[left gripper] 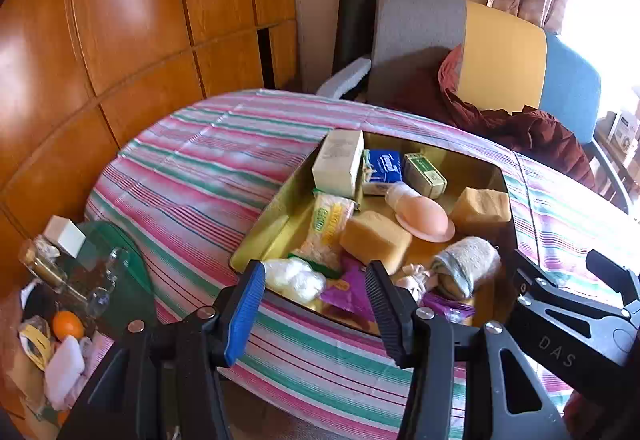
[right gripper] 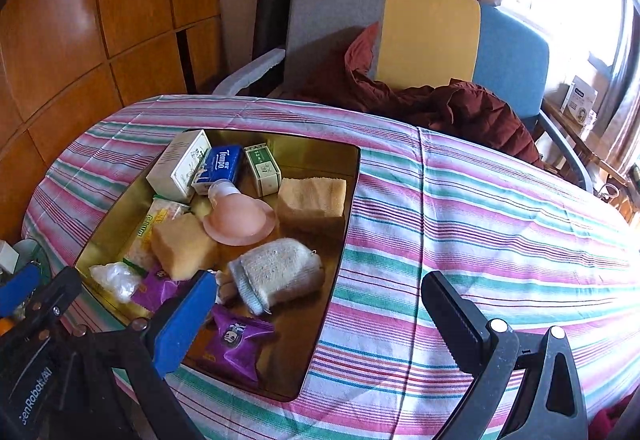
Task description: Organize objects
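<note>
A gold tray (left gripper: 276,224) (right gripper: 320,156) lies on the striped tablecloth and holds several items: a cream box (left gripper: 338,162) (right gripper: 178,164), a blue Tempo tissue pack (left gripper: 382,168) (right gripper: 220,164), a green box (left gripper: 424,170) (right gripper: 262,168), two yellow sponges (left gripper: 374,240) (right gripper: 312,196), a pink soap-shaped piece (left gripper: 426,218) (right gripper: 240,220), a rolled grey cloth (left gripper: 466,264) (right gripper: 280,272) and purple packets (left gripper: 348,290) (right gripper: 236,340). My left gripper (left gripper: 314,314) is open and empty above the tray's near edge. My right gripper (right gripper: 316,324) is open and empty over the tray's near right corner.
A striped tablecloth (right gripper: 480,240) covers the round table. A chair (right gripper: 428,32) with a dark red jacket (right gripper: 440,100) stands behind it. A glass side table (left gripper: 100,260) at the left carries bottles, an orange (left gripper: 68,324) and clutter. Wooden panels line the left wall.
</note>
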The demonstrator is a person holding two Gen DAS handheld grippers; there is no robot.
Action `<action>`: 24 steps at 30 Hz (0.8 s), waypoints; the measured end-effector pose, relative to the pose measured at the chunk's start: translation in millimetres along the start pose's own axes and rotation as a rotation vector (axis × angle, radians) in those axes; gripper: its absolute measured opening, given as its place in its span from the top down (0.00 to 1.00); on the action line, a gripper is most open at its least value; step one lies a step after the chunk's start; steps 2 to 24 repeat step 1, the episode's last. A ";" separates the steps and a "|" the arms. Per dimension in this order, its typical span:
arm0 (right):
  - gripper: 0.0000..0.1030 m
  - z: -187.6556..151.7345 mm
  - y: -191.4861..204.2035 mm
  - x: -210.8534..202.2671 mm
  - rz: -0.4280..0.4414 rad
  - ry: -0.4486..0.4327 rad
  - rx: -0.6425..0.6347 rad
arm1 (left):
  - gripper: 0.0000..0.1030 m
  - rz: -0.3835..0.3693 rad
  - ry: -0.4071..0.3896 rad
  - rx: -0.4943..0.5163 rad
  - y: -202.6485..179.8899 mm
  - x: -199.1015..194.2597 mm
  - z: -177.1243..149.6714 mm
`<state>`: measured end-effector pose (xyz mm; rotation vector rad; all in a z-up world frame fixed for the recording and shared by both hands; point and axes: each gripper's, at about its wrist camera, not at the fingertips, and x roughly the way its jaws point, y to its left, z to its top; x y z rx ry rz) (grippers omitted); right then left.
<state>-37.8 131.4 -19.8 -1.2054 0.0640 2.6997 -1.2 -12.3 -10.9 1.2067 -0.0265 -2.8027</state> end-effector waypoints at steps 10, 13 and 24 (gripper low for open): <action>0.00 -0.1 0.1 0.0 0.000 0.001 -0.001 | 0.49 0.002 -0.003 0.003 -0.4 -0.3 0.7; 0.00 -0.1 0.1 0.0 0.000 0.001 -0.001 | 0.49 0.002 -0.003 0.003 -0.4 -0.3 0.7; 0.00 -0.1 0.1 0.0 0.000 0.001 -0.001 | 0.49 0.002 -0.003 0.003 -0.4 -0.3 0.7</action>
